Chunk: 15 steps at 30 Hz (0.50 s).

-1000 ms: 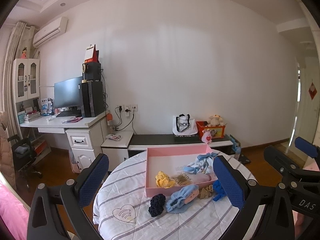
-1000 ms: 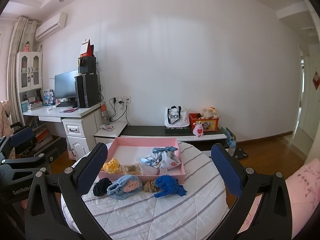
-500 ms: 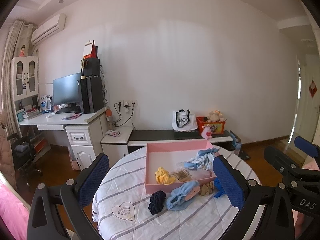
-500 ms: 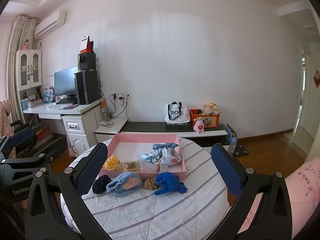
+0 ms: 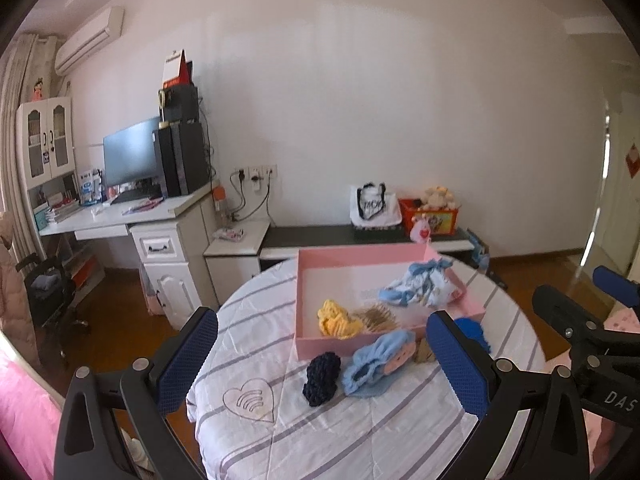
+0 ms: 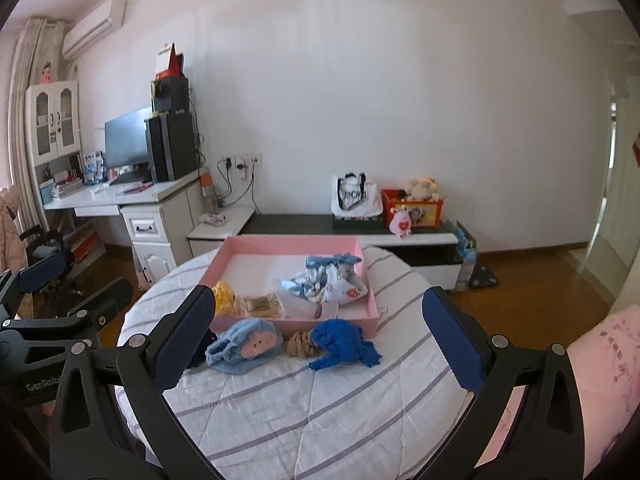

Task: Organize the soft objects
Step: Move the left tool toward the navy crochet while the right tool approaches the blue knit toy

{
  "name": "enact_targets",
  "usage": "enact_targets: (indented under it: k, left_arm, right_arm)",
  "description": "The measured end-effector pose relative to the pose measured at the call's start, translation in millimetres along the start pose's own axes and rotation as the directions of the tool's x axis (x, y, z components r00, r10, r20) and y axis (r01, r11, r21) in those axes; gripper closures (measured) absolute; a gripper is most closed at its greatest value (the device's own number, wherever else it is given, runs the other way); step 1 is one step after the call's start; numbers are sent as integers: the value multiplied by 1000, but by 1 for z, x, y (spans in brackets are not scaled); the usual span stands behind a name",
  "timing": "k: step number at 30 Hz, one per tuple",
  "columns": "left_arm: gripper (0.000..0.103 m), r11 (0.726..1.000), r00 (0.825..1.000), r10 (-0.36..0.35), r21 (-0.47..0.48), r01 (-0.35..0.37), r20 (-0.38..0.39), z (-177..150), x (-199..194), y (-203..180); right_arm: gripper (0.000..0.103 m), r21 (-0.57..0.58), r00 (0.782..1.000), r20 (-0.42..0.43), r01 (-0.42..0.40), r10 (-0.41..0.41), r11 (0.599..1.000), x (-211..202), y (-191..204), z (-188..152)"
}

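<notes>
Both grippers, left gripper (image 5: 320,364) and right gripper (image 6: 318,342), hover w/ jaws spread wide, empty. Beyond: four soft items on striped table (image 6: 320,408), incl. blue knit toy (image 6: 342,344), touching pink box (image 6: 294,250). Likely approach step; next, descend, pinch one.

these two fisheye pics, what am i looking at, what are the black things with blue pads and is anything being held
Each picture comes from a camera mounted on a handheld gripper; a person carries one in each hand. The black arms with blue pads are the gripper's two fingers, seen from behind. One view looks along the left gripper, the other along the right gripper. Both are open and hold nothing.

Ahead is a round table under a striped cloth. On it sits a pink box already holding a yellow knitted piece and a pale blue patterned bundle. In front of the box, on the cloth, lie a dark navy scrunchie, a light blue plush piece, a small tan scrunchie and a bright blue knitted piece.
</notes>
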<state>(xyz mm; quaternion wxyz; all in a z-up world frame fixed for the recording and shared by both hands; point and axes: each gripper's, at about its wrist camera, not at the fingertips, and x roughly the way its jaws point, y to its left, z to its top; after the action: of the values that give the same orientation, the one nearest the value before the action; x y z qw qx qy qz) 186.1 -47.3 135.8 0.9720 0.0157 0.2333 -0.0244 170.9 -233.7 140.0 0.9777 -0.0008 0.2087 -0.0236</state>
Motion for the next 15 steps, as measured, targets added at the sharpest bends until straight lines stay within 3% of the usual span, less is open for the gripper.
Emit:
enact_targets:
  k: [8,15]
  left_arm:
    - [0,1000,994,19,-3,-19,-110,-4,34,5]
    - [0,999,972,40,-1,-41,-233,-17,78,10]
  right_arm:
    - [0,18,994,-106,3,-1,1000,34,-3,-16]
    - [0,49,977,-213,27,-16,998,68,-13,-34]
